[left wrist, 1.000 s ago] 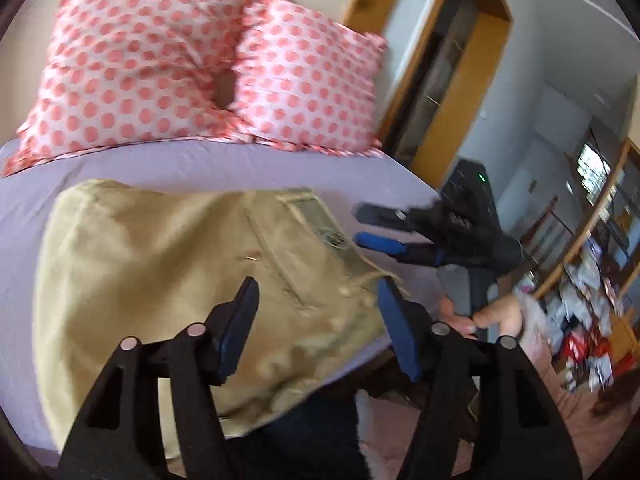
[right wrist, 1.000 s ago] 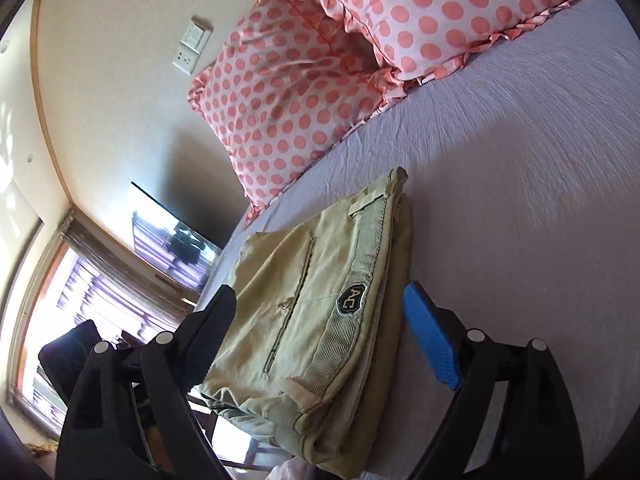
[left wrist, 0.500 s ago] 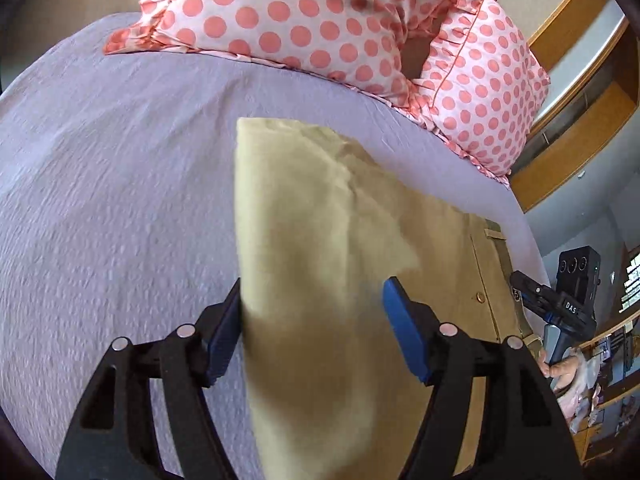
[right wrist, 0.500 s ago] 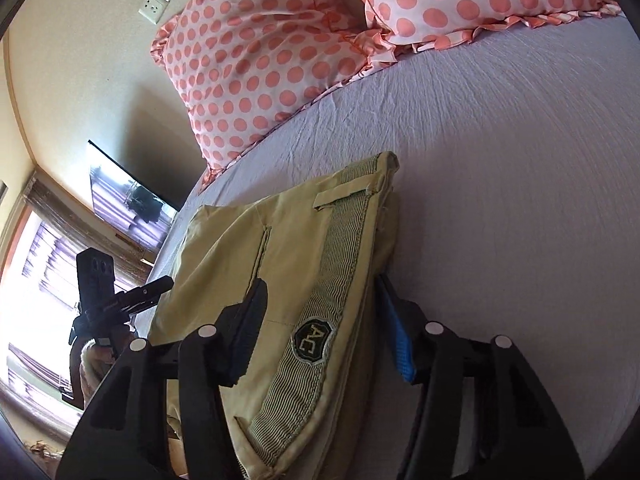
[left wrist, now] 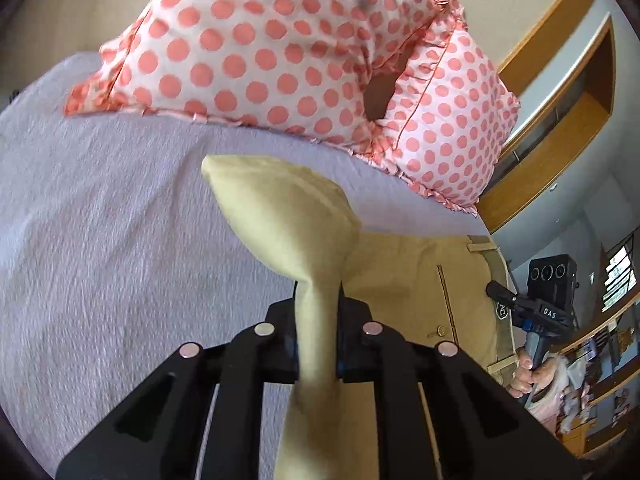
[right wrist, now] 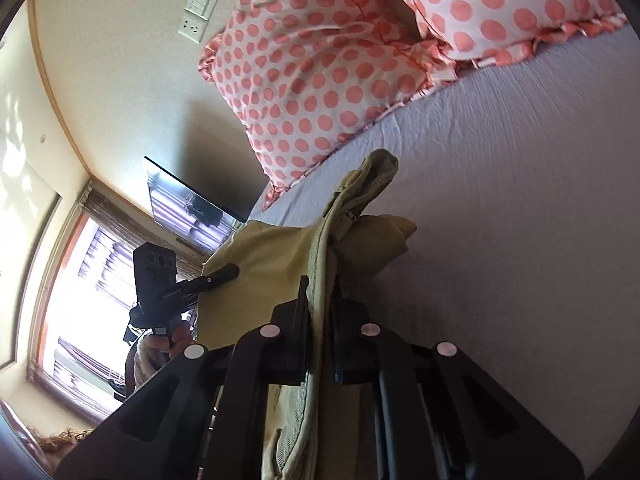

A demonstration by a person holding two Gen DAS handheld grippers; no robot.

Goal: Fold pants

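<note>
Folded khaki pants (left wrist: 280, 216) lie on the lilac bed sheet (left wrist: 100, 240). My left gripper (left wrist: 318, 300) is shut on the folded edge of the pants, and the cloth bunches up between its jaws. My right gripper (right wrist: 320, 292) is shut on the waistband end of the pants (right wrist: 360, 188), which rises in a ridge in front of it. Each gripper shows in the other's view, the right gripper (left wrist: 516, 304) at the waistband, the left gripper (right wrist: 208, 280) at the far edge.
Two pink polka-dot pillows (left wrist: 280, 52) (right wrist: 320, 80) stand at the head of the bed. A wooden wardrobe (left wrist: 560, 120) is to the right. A wall television (right wrist: 188, 204) and a bright window (right wrist: 80, 280) are on the left side.
Both grippers have closed on the pants; half a second ago their jaws were open around the cloth. The pinched edges now stand up off the sheet.
</note>
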